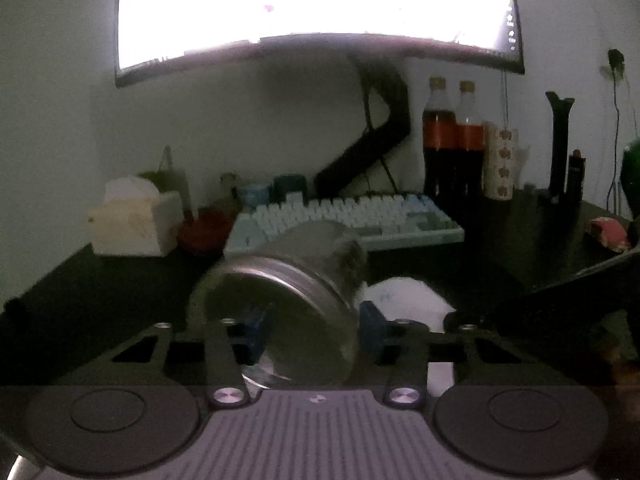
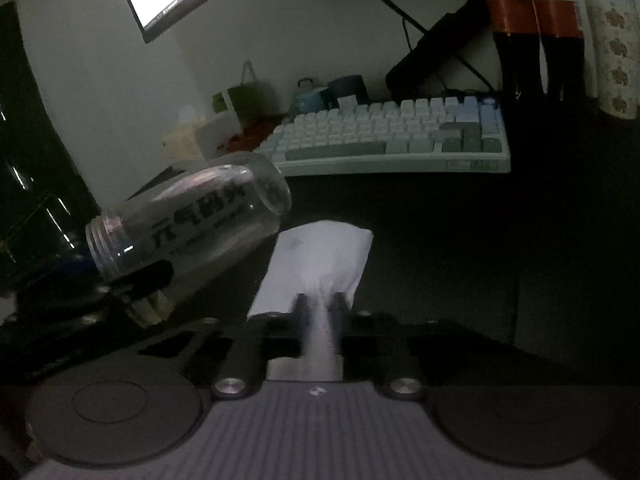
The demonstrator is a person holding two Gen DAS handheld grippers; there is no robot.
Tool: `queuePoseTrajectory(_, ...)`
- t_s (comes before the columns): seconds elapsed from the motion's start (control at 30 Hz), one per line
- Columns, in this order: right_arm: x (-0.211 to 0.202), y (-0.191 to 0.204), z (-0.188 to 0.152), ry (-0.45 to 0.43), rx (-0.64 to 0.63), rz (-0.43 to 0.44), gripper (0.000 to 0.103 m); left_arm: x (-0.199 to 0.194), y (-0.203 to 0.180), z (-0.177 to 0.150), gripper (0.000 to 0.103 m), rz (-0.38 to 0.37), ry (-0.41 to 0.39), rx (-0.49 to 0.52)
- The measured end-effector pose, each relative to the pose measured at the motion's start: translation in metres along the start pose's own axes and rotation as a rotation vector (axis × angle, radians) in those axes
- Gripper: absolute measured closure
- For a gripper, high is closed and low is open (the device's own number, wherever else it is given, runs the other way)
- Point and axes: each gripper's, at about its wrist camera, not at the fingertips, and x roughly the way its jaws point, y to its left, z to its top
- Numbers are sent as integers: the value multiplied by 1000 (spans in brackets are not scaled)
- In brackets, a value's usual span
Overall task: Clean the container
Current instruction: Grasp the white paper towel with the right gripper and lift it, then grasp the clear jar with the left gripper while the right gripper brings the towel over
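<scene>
A clear glass jar (image 1: 292, 296) with black lettering lies tilted on its side between my left gripper's (image 1: 312, 332) blue pads (image 1: 370, 326), which are shut on it, its open mouth toward the camera. The jar also shows in the right wrist view (image 2: 192, 224), at the left, held above the dark desk. My right gripper (image 2: 320, 312) is shut on a white tissue (image 2: 320, 264), which fans out ahead of its fingers, just right of the jar. The tissue shows in the left wrist view (image 1: 404, 300) behind the jar.
A pale keyboard (image 2: 396, 136) lies across the dark desk (image 2: 520, 240). Two cola bottles (image 1: 452, 140) and a patterned cup (image 1: 500, 160) stand at the right back. A tissue box (image 1: 132, 220) and mugs (image 1: 276, 190) sit at the left. A bright monitor (image 1: 316, 4) hangs above.
</scene>
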Motion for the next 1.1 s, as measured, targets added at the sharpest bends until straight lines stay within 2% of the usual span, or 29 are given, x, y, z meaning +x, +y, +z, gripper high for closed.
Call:
queuePoseTrajectory(0.03,-2,-3,-1,-13,14,7,97,2,1,-3,75,-17,-6,-12)
queuePoseTrajectory(0.2,-27,-15,3,-131,56,23,97,12,9,-23,90,-84,-6,-21)
queuePoseTrajectory(0.23,-32,-19,6,-143,78,31,97,15,10,-28,89,-96,-3,-24)
queuePoseTrajectory(0.33,-49,-29,17,-194,143,99,97,14,1,-44,88,-79,-73,84)
queuePoseTrajectory(0.4,-61,-26,25,-245,131,157,97,14,-7,-52,86,-52,-96,149)
queuePoseTrajectory(0.47,-70,-20,30,-325,95,251,96,13,-10,-55,85,-35,-110,157)
queuePoseTrajectory(0.5,-72,-17,34,-349,72,297,96,13,-9,-55,79,-33,-110,136)
queuePoseTrajectory(0.57,-68,-5,46,-340,25,330,96,14,-1,-56,52,-31,-111,67)
queuePoseTrajectory(0.6,-63,1,51,-331,15,327,96,14,3,-57,34,-45,-113,44)
queuePoseTrajectory(0.63,-56,6,56,-312,13,342,96,13,6,-56,23,-85,-102,21)
queuePoseTrajectory(0.67,-48,11,61,-287,13,368,96,11,8,-56,17,-104,-101,8)
queuePoseTrajectory(0.7,-39,16,65,-262,14,393,96,11,9,-55,6,-87,-93,2)
queuePoseTrajectory(0.73,-30,21,70,-240,15,416,96,10,10,-54,2,-68,-84,-4)
queuePoseTrajectory(0.77,-20,25,74,-224,10,427,96,11,10,-53,2,-59,-74,18)
queuePoseTrajectory(0.83,-5,34,80,-206,-14,430,96,11,12,-48,1,-69,-40,65)
queuePoseTrajectory(0.9,6,39,86,-189,-25,421,96,11,20,-40,1,-98,1,65)
queuePoseTrajectory(0.97,11,43,90,-187,-40,411,96,11,29,-32,7,-126,13,50)
queuePoseTrajectory(1.0,11,44,92,-186,-45,408,96,11,34,-28,21,-141,19,42)
queuePoseTrajectory(1.03,11,44,93,-185,-48,405,96,11,38,-23,45,-155,24,34)
queuePoseTrajectory(1.07,8,43,93,-192,-51,397,96,13,43,-18,54,-163,38,20)
queuePoseTrajectory(1.1,2,40,91,-209,-46,390,96,17,48,-12,69,-176,56,-12)
